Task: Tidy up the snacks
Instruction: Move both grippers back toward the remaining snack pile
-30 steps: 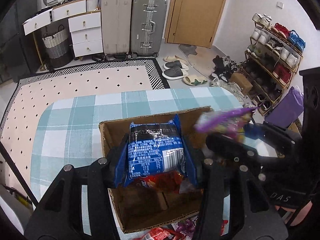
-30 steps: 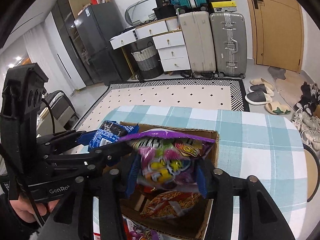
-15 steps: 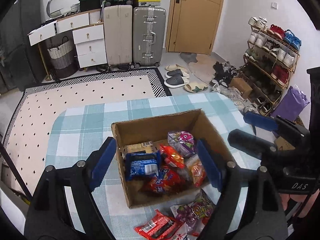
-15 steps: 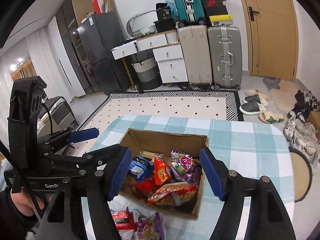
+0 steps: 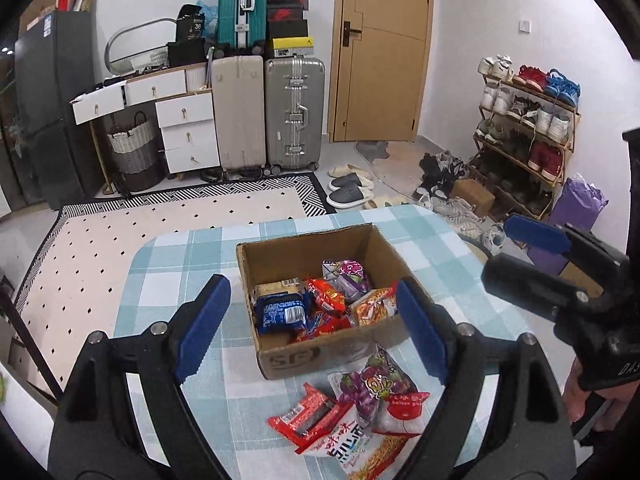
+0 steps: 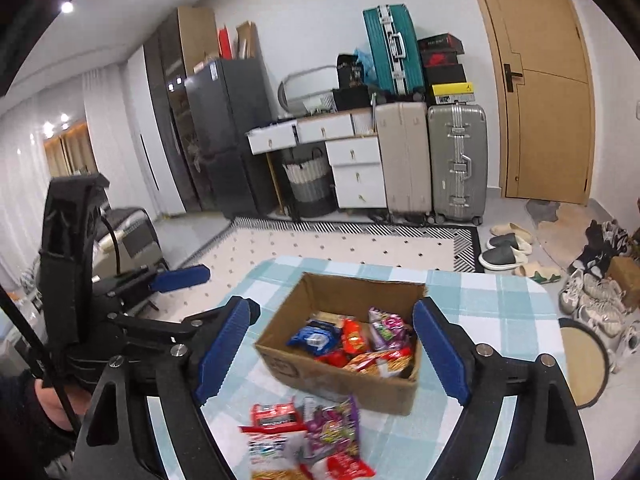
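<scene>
— Box (image 5: 320, 354) first: where does it sit?

— On the checked table (image 5: 176, 276), open side up, about midway across and nearer the far edge than the near one. One corner points toward the right wrist camera.

— What is inside?

— Snacks, loosely piled. A blue packet (image 5: 280, 312) lies against the left wall, a red packet (image 5: 328, 298) next to it, a purple bag (image 5: 348, 276) toward the back, and an orange bag (image 5: 374, 308) against the right wall (more red wrappers show underneath, but I cannot tell them apart).

— Anything left outside?

— Yes, a small heap on the table by the near edge, just in front of the box: a red wrapper (image 5: 304, 416), a purple grape bag (image 5: 376, 384) overlapping it, and a white-and-red bag (image 5: 348, 448) lowest of all. In the right wrist view that heap is blurred.

— And the grippers?

— The left gripper (image 5: 312, 332) stands wide apart with nothing gripped; its jaws have just been opening, and the box only shows through the gap, well below the blue pads (image 5: 204, 320). The right gripper (image 6: 340, 360) is the same: jaws spread, having just been opening, nothing clamped.

— Do they touch each other?

— No. Each shows at the edge of the other's view, apart, held side by side above the near part of the table. A hand (image 6: 52, 404) grips the left one's handle.
</scene>
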A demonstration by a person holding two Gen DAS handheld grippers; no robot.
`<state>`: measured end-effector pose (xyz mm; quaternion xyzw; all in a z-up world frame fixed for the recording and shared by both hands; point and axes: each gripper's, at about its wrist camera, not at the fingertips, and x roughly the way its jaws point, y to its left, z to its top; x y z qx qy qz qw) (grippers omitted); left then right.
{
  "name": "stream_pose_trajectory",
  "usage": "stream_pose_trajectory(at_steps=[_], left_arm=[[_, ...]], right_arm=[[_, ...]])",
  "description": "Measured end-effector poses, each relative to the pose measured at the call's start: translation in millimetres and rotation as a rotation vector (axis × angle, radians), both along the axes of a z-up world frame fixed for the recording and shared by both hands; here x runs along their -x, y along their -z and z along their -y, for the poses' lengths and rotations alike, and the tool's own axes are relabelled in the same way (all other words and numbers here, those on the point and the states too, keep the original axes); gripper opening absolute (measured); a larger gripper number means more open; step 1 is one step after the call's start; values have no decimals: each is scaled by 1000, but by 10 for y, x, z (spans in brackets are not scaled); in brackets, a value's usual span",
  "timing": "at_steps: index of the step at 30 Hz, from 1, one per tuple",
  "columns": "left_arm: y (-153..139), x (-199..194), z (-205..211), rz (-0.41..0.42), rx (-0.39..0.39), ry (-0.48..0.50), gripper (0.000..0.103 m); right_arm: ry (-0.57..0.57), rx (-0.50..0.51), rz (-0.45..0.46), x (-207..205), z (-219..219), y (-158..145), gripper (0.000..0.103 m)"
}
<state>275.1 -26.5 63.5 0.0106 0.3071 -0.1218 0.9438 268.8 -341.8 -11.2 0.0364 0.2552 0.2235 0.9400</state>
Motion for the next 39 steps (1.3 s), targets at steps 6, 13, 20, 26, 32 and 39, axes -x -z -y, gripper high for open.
stream_pose_trajectory(at_steps=[6,13,20,26,32,39], left_arm=[[-13,529,-17,48,-6,-9,88],[40,1093,-31,141,-22,-28,103],[280,1429,-182,154,6,-70,103],[635,1568,-385,122,63,-125,102],[1088,1517,-550,70,79,-180,102],[1559,1434,-677,28,97,-224,102]], right_arm=[[9,-35,27,403,63,103,89],[8,-46,13,759,140,393,93],[22,-72,-19,1005,312,752,98],[40,-48,-44,1092,328,1099,99],[33,3,-53,1181,273,1440,99],[12,-31,-119,1110,244,1716,99]])
